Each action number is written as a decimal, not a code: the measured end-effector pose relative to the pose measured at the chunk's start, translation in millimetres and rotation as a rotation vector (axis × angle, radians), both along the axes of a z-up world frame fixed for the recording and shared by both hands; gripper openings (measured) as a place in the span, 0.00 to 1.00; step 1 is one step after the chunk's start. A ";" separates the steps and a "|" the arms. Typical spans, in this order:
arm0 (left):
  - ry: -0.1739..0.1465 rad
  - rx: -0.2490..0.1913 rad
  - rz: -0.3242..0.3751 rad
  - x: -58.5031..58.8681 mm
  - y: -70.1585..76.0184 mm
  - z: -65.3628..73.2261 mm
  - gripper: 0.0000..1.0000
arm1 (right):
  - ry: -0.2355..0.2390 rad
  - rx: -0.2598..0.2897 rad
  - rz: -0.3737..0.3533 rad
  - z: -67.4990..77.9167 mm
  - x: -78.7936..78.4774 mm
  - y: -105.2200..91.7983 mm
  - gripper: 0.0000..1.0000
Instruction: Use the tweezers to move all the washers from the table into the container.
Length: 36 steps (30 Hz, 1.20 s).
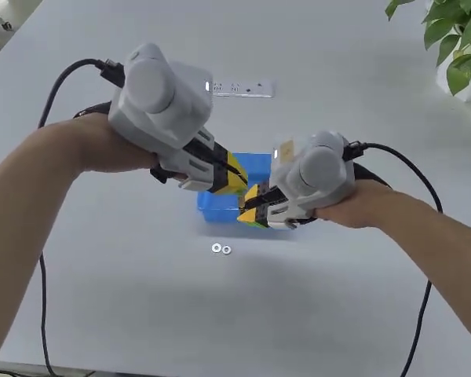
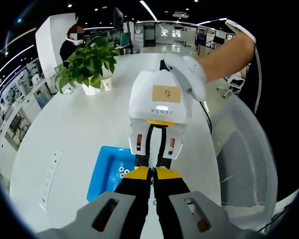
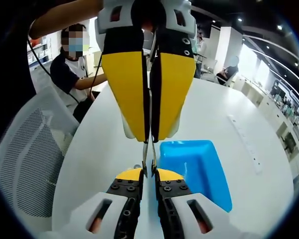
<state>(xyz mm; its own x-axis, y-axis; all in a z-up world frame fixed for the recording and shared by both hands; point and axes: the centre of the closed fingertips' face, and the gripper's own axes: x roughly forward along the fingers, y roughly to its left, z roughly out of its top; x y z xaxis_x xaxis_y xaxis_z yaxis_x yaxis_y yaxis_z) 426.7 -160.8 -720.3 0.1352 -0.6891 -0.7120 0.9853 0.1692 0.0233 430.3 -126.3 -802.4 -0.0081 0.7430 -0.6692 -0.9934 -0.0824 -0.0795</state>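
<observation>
Left gripper (image 2: pixel 153 173) nearest me, clenched on tweezers (image 3: pixel 149 144), right gripper (image 3: pixel 149 175) narrowed around their tips, grip I cannot tell, 2 washers (image 1: pixel 220 249) on table (image 1: pixel 141 298) near blue container (image 1: pixel 255 166).

The container (image 1: pixel 214 206) sits mid-desk (image 1: pixel 141 298), directly under my two grippers. My left gripper (image 1: pixel 237 179) reaches in from the left and my right gripper (image 1: pixel 250 207) from the right, and their tips meet above the container's near right part. The tweezers (image 3: pixel 149 157) run between them, pinched in both pairs of fingers. Several washers (image 2: pixel 124 172) lie in the container, near one wall. Two more washers (image 1: pixel 220 249) lie side by side on the desk, in front of the container on my side and clear of it. A power strip (image 1: pixel 243 89) lies behind the container, farther across the desk. A plant (image 1: pixel 455 35) stands at the far right. A chair (image 2: pixel 244 149) stands beside the desk.
</observation>
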 end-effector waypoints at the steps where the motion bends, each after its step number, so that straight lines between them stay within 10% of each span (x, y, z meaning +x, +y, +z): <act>1: -0.001 0.001 -0.001 -1.4 0.0 -0.4 0.05 | 0.001 0.000 0.001 -0.4 -1.4 0.2 0.11; 36: 0.014 0.011 0.025 -28.3 17.6 -46.1 0.05 | 0.035 0.005 0.000 -46.2 -31.2 17.2 0.11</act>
